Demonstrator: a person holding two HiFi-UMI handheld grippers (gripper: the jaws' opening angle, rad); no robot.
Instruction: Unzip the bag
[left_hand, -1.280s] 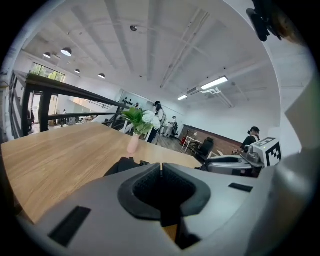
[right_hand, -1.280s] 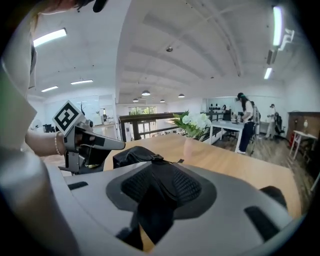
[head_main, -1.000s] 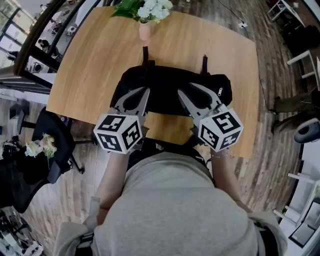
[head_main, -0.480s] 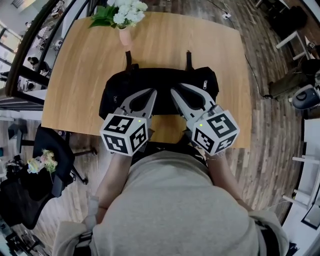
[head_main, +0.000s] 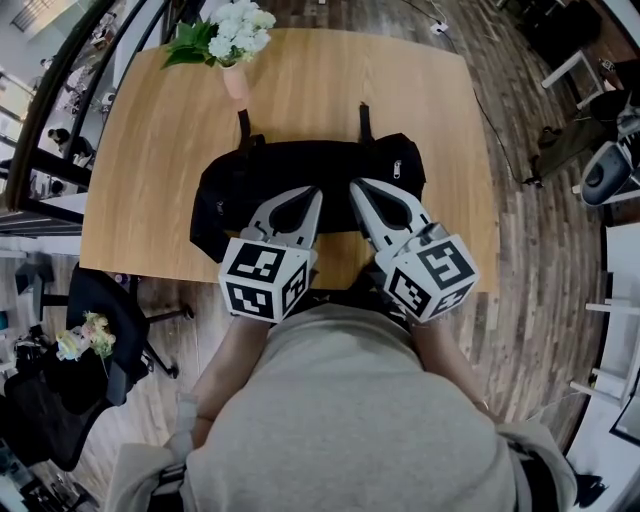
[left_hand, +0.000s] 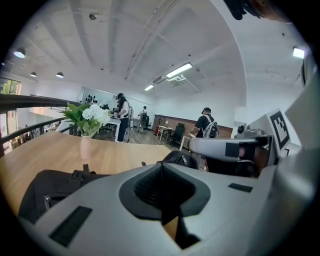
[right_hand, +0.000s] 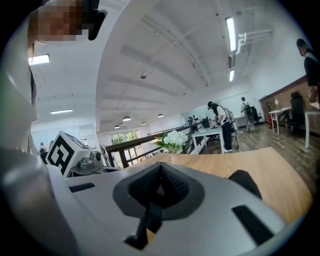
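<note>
One black fabric bag (head_main: 300, 165) lies across one light wooden worktop (head_main: 140, 160), with two tools at the middle of its near edge.
The left hand-held gripper (head_main: 313, 194) has its jaws pressed together. Just beside it, the right hand-held gripper (head_main: 357, 187) has just been closing its jaws, which now meet on one thin black strip (right_hand: 149, 220) hanging below them. Two black straps (head_main: 243, 126) stick out from the bag's far side. One pale pink vase (head_main: 236, 82) of white flowers (head_main: 238, 28) stands beyond the bag's far left corner.

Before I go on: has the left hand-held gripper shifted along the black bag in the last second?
Yes. The left hand-held gripper has moved right along the black bag, from below its left strap to between the two straps.
</note>
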